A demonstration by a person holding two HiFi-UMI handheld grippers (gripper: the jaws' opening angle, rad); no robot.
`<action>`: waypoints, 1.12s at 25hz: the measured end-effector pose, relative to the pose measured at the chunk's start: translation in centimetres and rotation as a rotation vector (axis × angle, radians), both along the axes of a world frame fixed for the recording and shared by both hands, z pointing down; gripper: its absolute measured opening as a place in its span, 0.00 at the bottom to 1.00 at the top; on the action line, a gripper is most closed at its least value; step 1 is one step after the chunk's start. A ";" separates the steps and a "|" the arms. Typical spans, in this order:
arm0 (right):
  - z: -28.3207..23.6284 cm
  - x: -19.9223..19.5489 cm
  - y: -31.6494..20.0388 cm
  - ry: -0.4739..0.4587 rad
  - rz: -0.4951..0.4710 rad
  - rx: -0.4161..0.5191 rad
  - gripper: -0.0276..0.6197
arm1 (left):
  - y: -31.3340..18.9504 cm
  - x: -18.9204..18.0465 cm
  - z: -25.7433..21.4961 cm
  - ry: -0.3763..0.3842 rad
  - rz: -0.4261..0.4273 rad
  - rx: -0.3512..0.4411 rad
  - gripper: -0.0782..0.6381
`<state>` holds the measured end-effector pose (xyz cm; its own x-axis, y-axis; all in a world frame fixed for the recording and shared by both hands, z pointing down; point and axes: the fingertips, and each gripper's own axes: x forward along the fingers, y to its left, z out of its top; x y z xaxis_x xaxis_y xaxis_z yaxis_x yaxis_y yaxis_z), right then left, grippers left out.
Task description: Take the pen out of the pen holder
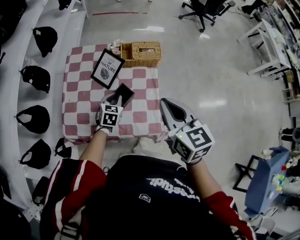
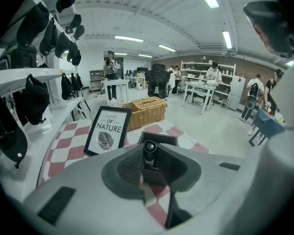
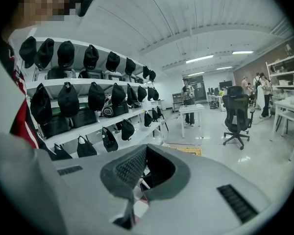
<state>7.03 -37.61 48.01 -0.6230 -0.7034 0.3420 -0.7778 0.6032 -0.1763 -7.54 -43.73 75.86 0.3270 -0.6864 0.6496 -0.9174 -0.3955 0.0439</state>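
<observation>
A black square pen holder (image 1: 125,91) stands on the red-and-white checked table (image 1: 80,96), in front of my left gripper (image 1: 119,100). In the left gripper view a black pen (image 2: 149,152) stands upright between the pads, with its round top showing. The left gripper (image 2: 149,166) is shut on the pen, just above the pen holder (image 2: 161,138). My right gripper (image 1: 170,110) hangs beyond the table's right edge over the floor. In the right gripper view its jaws (image 3: 136,184) are closed together with nothing between them.
A framed "LOVE OF NATURE" print (image 1: 107,67) leans behind the holder. A wicker basket (image 1: 140,53) sits at the table's far edge. White shelves with black caps (image 1: 37,39) run along the left. An office chair (image 1: 210,1) stands far off on the floor.
</observation>
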 end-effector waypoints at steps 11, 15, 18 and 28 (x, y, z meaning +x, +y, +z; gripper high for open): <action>-1.3 -1.2 1.6 -0.015 -0.017 0.018 0.04 | 1.0 -0.5 -3.7 0.025 -0.033 0.071 0.21; -1.3 -1.6 2.5 -0.020 -0.016 0.014 0.04 | 1.7 -0.9 -6.0 0.045 -0.041 0.118 0.21; -1.5 -1.9 3.4 -0.017 -0.016 0.022 0.04 | 2.8 -0.8 -7.8 0.062 -0.032 0.144 0.21; -3.4 -3.6 6.7 -0.030 -0.029 0.062 0.04 | 6.8 -1.5 -12.2 0.140 -0.037 0.199 0.21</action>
<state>3.45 -30.90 44.58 -0.6525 -0.7045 0.2791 -0.7550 0.6357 -0.1605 -9.03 -36.96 63.64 0.3769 -0.8095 0.4502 -0.9218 -0.3755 0.0964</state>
